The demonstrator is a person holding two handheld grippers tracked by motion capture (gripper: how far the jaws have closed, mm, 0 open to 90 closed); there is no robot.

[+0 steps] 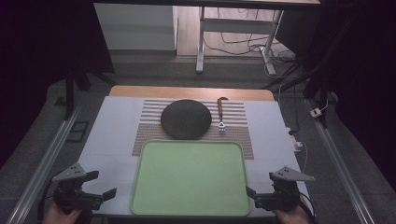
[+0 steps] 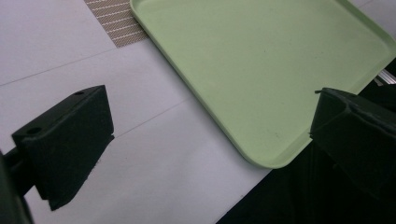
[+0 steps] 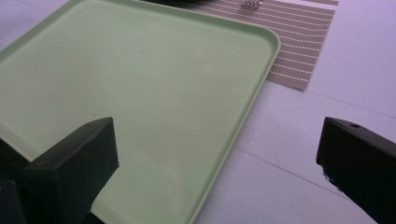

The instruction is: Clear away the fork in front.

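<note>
left tool (image 1: 103, 184) released, empty, left of green tray (image 1: 189, 207) | right tool (image 1: 258, 184) released, empty, right of tray | tray's far edge overlapped striped placemat (image 1: 238, 133); dark plate (image 1: 186, 118) and fork (image 1: 221, 113) just behind | risk: lifting tray might drag placemat, shifting plate

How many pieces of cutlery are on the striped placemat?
1: a fork lies on the striped placemat, right of the dark round plate, tines toward the green tray. None looks hidden.

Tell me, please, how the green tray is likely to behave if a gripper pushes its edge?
The green tray looks rigid and empty, so it would probably slide flat rather than bend. Its smooth, low rim may let a jaw slip. Being wide, it would likely pivot if pushed off-centre.
</note>
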